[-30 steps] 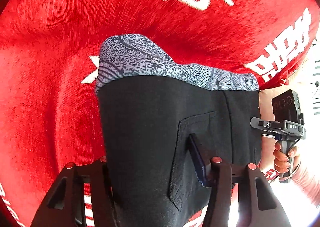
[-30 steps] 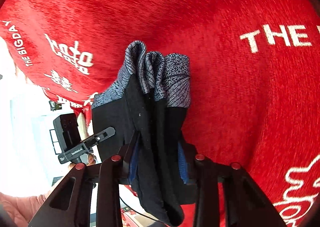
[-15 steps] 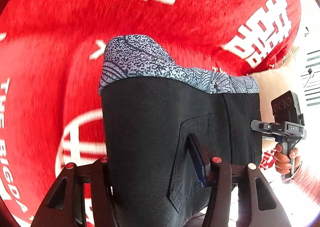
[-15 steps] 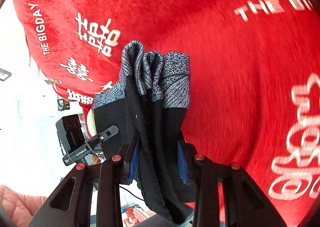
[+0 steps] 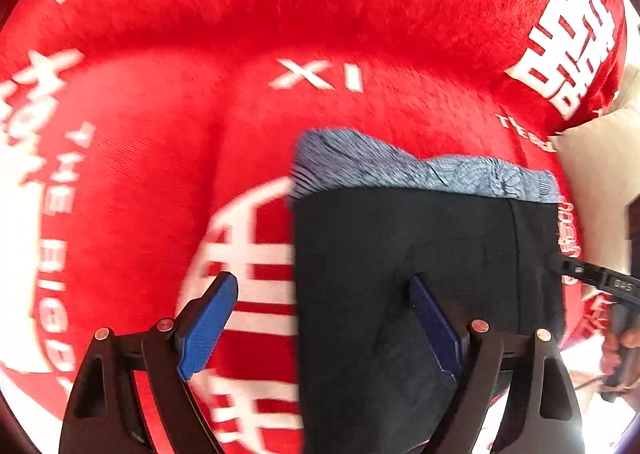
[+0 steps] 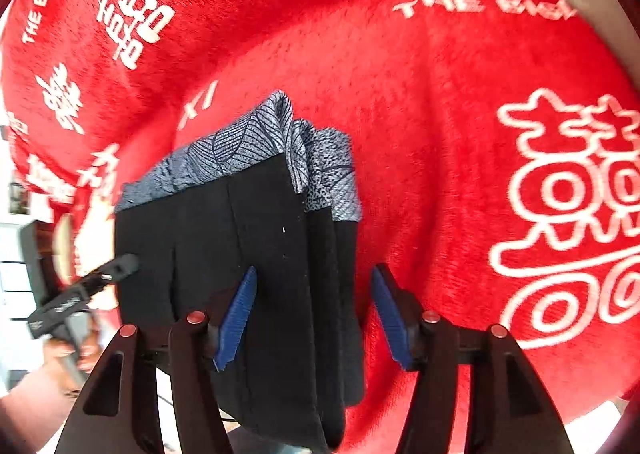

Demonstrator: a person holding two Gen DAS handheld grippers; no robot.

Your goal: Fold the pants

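Both the left gripper (image 5: 324,318) and right gripper (image 6: 314,318), clamped on the pants (image 5: 420,274) half a second earlier, stood apart, indicating the folded garment had been released onto the red cloth (image 5: 160,102).

A red plush blanket (image 5: 168,102) printed with white Chinese characters and English lettering covers the supporting surface. Folded black pants (image 6: 224,254) with a grey patterned waistband lie on it.

A home, most likely a bedroom, though little beyond the bedding shows; a plush red blanket (image 5: 248,66) printed with white double-happiness characters and "THE BIGDAY" covers the surface; a cream cushion or pillow (image 5: 596,190) lies at its edge; bright white surroundings (image 6: 16,278) show blurred beyond.
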